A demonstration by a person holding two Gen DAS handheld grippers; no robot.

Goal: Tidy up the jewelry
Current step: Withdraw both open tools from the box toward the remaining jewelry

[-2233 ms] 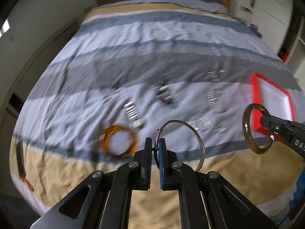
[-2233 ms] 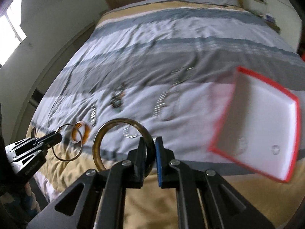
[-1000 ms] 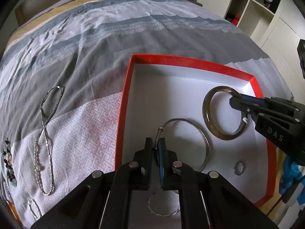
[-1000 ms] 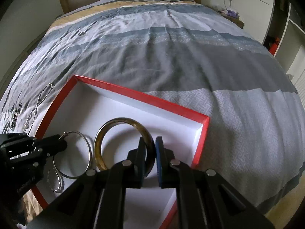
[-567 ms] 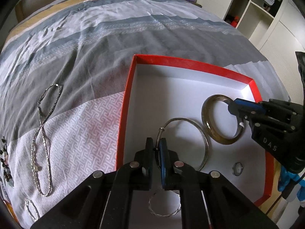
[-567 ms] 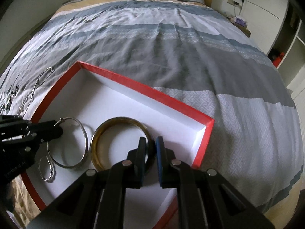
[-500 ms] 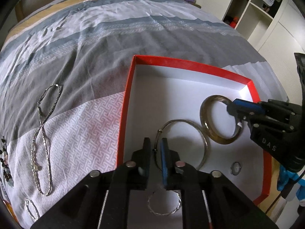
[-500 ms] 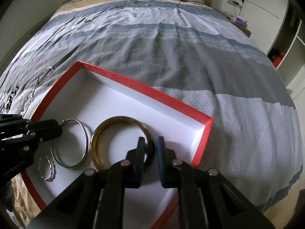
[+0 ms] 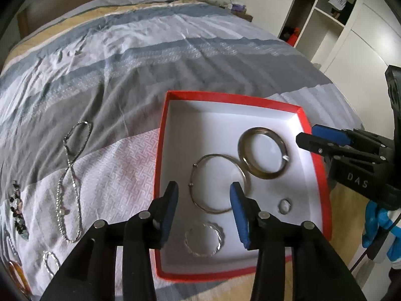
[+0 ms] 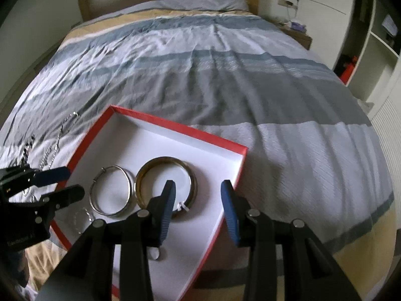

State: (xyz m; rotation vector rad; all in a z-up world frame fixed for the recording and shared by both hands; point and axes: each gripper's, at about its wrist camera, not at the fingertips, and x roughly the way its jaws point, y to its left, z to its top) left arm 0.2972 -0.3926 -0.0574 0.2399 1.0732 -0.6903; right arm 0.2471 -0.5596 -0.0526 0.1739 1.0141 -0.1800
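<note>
Your left gripper (image 9: 204,210) hangs over the near part of the red box (image 9: 160,150), pads parted with nothing between them; the jaws have just been opening, and the thin silver bangle (image 9: 218,183) lies flat on the white floor beneath. Your right gripper (image 10: 196,204) does the same at the box's right side, its jaws also freshly spread and empty, the thick brown bangle (image 10: 165,185) lying below and touching the silver one. Both tools point steeply down.

Nearer you in the box sit a twisted silver ring (image 9: 204,240) and what looks like a small finger ring (image 9: 284,205), though it is too small to be sure.

Further left on the bedspread (image 9: 125,75) the bead necklace (image 9: 70,183) lies in a loose loop, with a dark beaded piece (image 9: 17,210) and more small rings near the edge. I judge the necklace light, limp and prone to slip: pinch it at one bend and expect the rest to trail. The hard rings are stiff and smooth, so close on the band itself, across its thickness.
</note>
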